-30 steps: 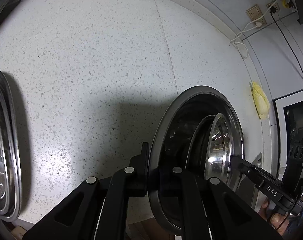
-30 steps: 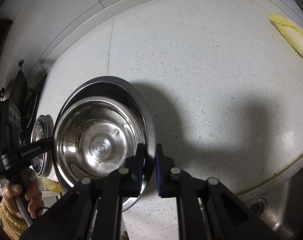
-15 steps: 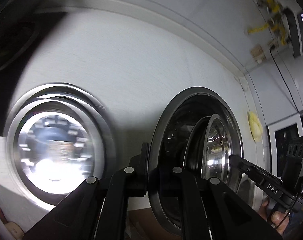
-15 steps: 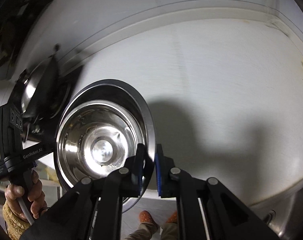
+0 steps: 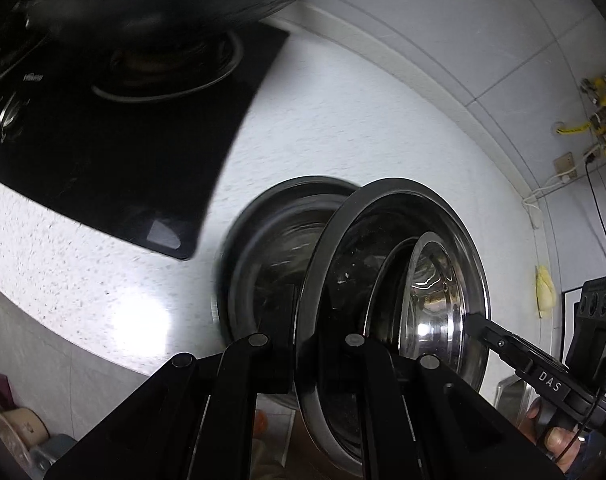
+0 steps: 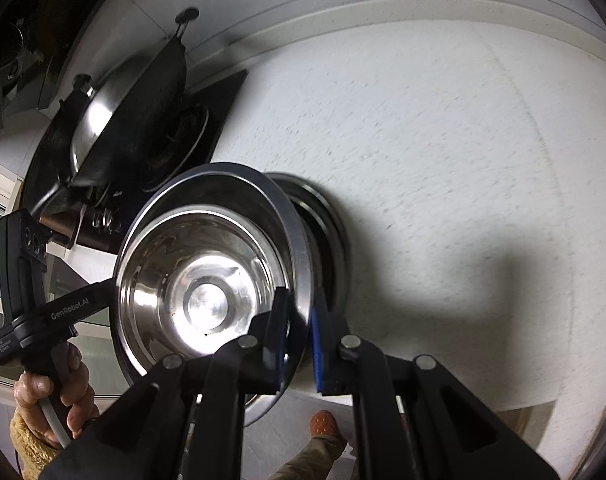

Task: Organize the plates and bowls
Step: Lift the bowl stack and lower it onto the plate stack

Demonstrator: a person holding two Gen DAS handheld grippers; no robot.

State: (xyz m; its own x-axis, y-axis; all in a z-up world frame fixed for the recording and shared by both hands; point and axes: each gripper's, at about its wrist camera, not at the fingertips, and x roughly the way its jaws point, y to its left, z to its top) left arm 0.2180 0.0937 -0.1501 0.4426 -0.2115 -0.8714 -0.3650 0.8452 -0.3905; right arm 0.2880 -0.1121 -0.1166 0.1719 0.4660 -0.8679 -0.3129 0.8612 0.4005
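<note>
A large steel bowl (image 5: 387,216) (image 6: 239,184) with a smaller steel bowl (image 5: 435,304) (image 6: 199,280) nested inside is held up in the air by both grippers. My left gripper (image 5: 299,344) is shut on the large bowl's near rim. My right gripper (image 6: 299,320) is shut on the opposite rim. Just behind and below it, stacked steel bowls (image 5: 263,248) (image 6: 327,232) sit on the white speckled counter (image 5: 363,100) (image 6: 423,140).
A black gas hob (image 5: 123,120) (image 6: 207,120) with a wok (image 6: 123,108) on it lies left of the stack. A yellow scrap (image 5: 545,288) lies at the counter's far right by wall sockets (image 5: 563,164). The counter's front edge (image 6: 383,404) is near.
Both grippers have carried the nested bowls to the left along the counter, from the open counter to over the stacked bowls beside the hob. Both grips are unchanged.
</note>
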